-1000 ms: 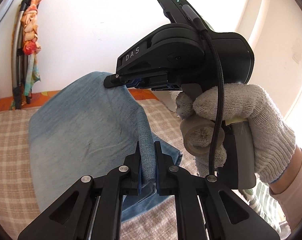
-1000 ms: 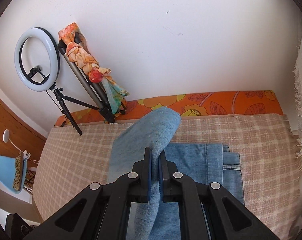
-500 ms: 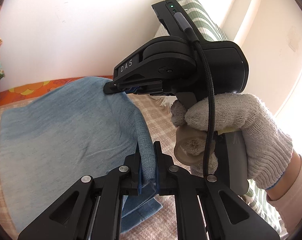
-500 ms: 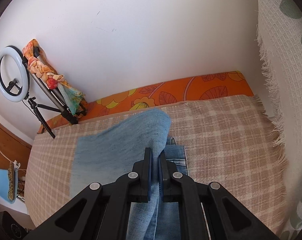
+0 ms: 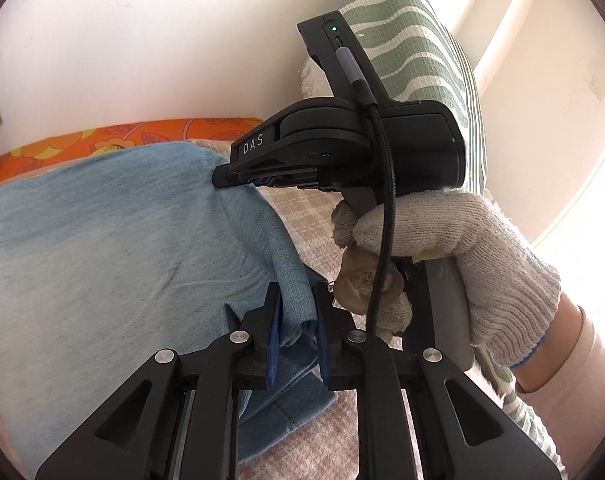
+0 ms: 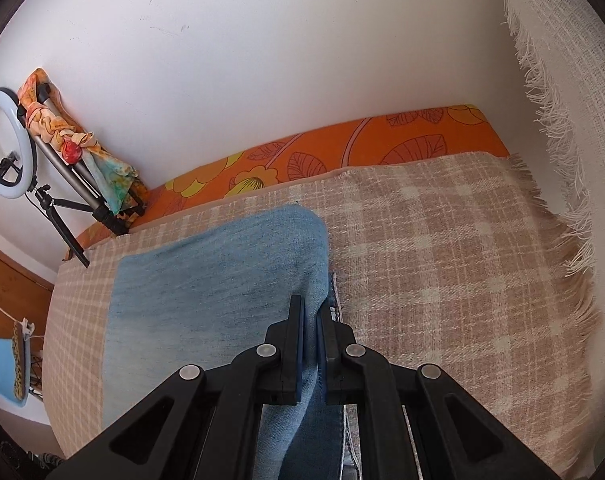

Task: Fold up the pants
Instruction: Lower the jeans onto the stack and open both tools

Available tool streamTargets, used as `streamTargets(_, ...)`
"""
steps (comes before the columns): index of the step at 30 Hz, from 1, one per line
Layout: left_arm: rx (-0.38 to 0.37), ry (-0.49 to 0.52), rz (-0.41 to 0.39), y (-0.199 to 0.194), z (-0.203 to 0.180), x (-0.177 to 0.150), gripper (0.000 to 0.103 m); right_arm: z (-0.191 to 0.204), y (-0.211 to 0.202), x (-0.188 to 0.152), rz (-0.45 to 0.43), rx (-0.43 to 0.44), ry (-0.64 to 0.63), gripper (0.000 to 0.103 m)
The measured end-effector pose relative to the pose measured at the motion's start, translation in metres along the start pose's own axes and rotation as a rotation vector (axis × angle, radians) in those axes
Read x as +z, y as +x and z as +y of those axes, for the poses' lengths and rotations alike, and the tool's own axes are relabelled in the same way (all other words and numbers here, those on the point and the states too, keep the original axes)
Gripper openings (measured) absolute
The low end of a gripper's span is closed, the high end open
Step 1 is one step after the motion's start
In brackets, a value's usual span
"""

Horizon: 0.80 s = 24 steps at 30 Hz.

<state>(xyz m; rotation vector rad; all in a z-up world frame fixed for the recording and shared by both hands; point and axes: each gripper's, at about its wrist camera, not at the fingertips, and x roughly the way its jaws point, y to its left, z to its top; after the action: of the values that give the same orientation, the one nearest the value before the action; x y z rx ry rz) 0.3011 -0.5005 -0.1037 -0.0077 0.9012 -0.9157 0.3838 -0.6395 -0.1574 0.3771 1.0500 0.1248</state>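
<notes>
Holding the pants (image 6: 206, 300) on the checked blanket (image 6: 442, 264), the folded-over half draped flat with its pale inside up. Our right gripper (image 6: 311, 312) is clamped tight on the denim's edge; our left gripper (image 5: 296, 300) has just been opening, with the fold between its jaws and the pads looking slack. Gloved right hand (image 5: 462, 256) sits close beside it.

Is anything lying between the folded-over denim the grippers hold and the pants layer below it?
Nothing visible. The pants drape straight onto their lower layer on the checked blanket. The right gripper pinches the fold; the left gripper has just been opening, denim between.
</notes>
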Motion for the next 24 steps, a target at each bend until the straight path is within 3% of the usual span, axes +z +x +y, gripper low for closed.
streamTargets(8, 0.023, 0.074, 0.042, -0.049, 0.014, -0.03, 0.015, -0.004, 0.009, 0.001, 0.002, -0.061, -0.017, 0.006)
streamTargets(10, 0.05, 0.081, 0.035, -0.064, 0.022, -0.032, 0.015, -0.007, 0.002, 0.002, -0.008, -0.089, -0.022, 0.015)
streamTargets(14, 0.088, 0.064, 0.021, -0.089, 0.045, -0.036, 0.016, -0.011, -0.024, -0.002, -0.05, -0.145, -0.039, 0.024)
streamTargets(16, 0.105, 0.061, 0.028, -0.094, 0.056, -0.037, 0.022, -0.006, -0.041, -0.008, -0.075, -0.136, -0.071, 0.026)
streamTargets(21, 0.169, 0.054, 0.037, -0.101, 0.081, -0.045, 0.022, 0.019, -0.075, -0.033, -0.118, -0.09, -0.171, 0.028)
streamTargets(24, 0.187, 0.007, 0.034, -0.104, 0.099, -0.046, 0.022, 0.034, -0.077, -0.056, -0.095, -0.067, -0.214, 0.028)
